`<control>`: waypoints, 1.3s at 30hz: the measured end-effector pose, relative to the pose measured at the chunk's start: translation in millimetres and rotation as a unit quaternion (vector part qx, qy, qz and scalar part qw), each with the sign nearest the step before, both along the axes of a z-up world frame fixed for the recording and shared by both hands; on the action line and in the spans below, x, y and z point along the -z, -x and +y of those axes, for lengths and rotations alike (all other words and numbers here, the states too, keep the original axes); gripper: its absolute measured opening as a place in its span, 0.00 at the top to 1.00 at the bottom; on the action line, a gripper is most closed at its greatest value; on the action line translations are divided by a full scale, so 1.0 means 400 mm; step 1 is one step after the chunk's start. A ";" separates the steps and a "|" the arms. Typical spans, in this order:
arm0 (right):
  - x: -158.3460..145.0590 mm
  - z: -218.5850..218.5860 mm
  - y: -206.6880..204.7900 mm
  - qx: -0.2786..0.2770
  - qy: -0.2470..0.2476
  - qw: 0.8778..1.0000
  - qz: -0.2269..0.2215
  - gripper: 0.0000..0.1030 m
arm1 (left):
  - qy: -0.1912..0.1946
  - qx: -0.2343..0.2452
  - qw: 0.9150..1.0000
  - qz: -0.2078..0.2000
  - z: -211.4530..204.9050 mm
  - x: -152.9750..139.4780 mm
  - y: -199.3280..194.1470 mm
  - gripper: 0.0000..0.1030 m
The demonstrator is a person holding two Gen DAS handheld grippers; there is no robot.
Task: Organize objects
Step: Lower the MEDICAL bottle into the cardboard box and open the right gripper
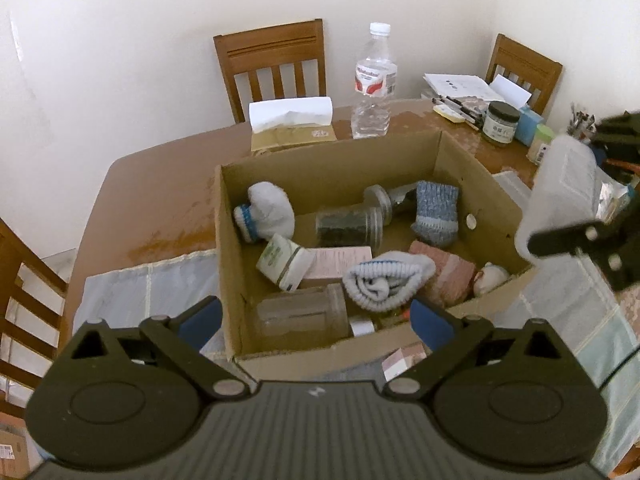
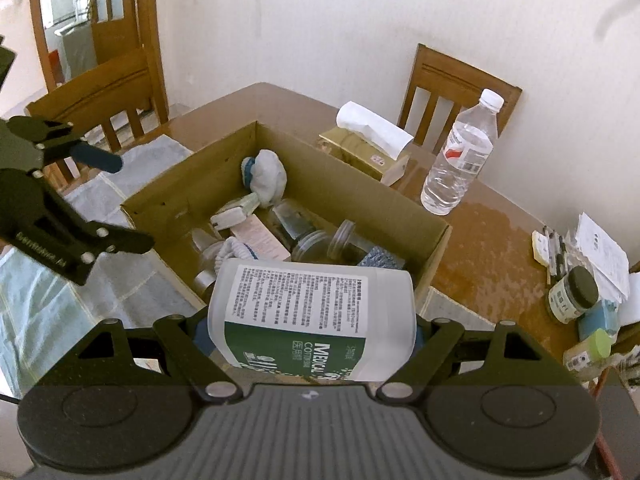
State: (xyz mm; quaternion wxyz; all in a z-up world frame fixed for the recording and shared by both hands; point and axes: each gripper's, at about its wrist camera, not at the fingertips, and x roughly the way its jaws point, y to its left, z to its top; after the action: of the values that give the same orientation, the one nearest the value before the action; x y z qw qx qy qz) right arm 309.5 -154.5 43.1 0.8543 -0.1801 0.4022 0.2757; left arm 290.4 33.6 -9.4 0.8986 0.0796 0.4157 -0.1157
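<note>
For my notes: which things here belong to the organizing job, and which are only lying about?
Job: cardboard box, socks, jars, cotton container in right gripper.
Lying about: water bottle, tissue box, papers, pens.

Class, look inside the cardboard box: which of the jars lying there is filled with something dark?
The middle jar, lying on its side between the white sock and blue sock; the jar nearest the camera looks empty.

Wooden chairs, water bottle, tissue box.
</note>
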 end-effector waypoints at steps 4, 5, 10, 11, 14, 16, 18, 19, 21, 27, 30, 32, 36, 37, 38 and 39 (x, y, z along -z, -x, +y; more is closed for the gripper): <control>-0.001 0.013 -0.026 -0.003 0.014 1.000 0.005 0.15 | -0.003 -0.005 1.000 -0.004 0.011 0.009 0.020 0.03; -0.002 0.018 -0.031 -0.004 0.018 1.000 0.006 0.15 | -0.002 -0.007 1.000 -0.004 0.014 0.010 0.023 0.03; 0.004 0.039 -0.057 -0.006 0.030 0.999 0.018 0.15 | 0.005 -0.020 1.000 -0.002 0.036 0.021 0.039 0.03; 0.007 0.044 -0.063 -0.005 0.032 0.999 0.022 0.15 | 0.006 -0.022 1.000 -0.002 0.041 0.024 0.042 0.03; 0.023 0.056 -0.084 -0.003 0.040 0.999 0.035 0.15 | 0.008 -0.032 0.999 0.000 0.054 0.028 0.049 0.03; 0.035 0.064 -0.099 0.002 0.044 0.998 0.036 0.15 | 0.008 -0.037 0.999 -0.002 0.063 0.031 0.055 0.03; 0.042 0.070 -0.114 0.012 0.046 0.998 0.028 0.05 | 0.004 -0.043 0.999 -0.002 0.071 0.035 0.059 0.03; 0.045 0.072 -0.122 0.018 0.048 0.998 0.023 0.02 | 0.003 -0.045 0.999 -0.001 0.073 0.036 0.060 0.03; 0.046 0.071 -0.133 0.029 0.044 0.998 0.019 0.00 | 0.003 -0.050 0.999 0.003 0.080 0.041 0.063 0.03; 0.046 0.056 -0.132 0.050 0.034 0.998 0.021 0.00 | 0.005 -0.056 0.998 0.009 0.085 0.052 0.066 0.03; 0.044 0.051 -0.116 0.048 0.032 0.998 0.023 0.00 | 0.003 -0.056 0.998 0.009 0.079 0.057 0.067 0.03; 0.040 0.048 -0.101 0.048 0.028 0.998 0.022 0.00 | -0.001 -0.056 0.998 0.009 0.074 0.060 0.068 0.03; 0.033 0.040 -0.068 0.048 0.015 0.998 0.020 0.00 | -0.001 -0.055 0.998 0.010 0.067 0.065 0.071 0.03; 0.033 0.038 -0.058 0.050 0.013 0.998 0.019 0.00 | -0.003 -0.056 0.998 0.010 0.065 0.066 0.071 0.03; 0.032 0.036 -0.049 0.050 0.011 0.999 0.018 0.00 | -0.004 -0.058 0.998 0.010 0.064 0.068 0.073 0.03; 0.031 0.035 -0.038 0.051 0.008 0.999 0.014 0.00 | -0.005 -0.059 0.998 0.010 0.063 0.070 0.074 0.03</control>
State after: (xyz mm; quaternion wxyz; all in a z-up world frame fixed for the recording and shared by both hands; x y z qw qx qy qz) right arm 324.9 -140.7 30.6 0.8601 -0.1620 0.4251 0.2309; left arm 260.8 58.9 -37.3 0.8992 0.0581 0.4294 -0.0617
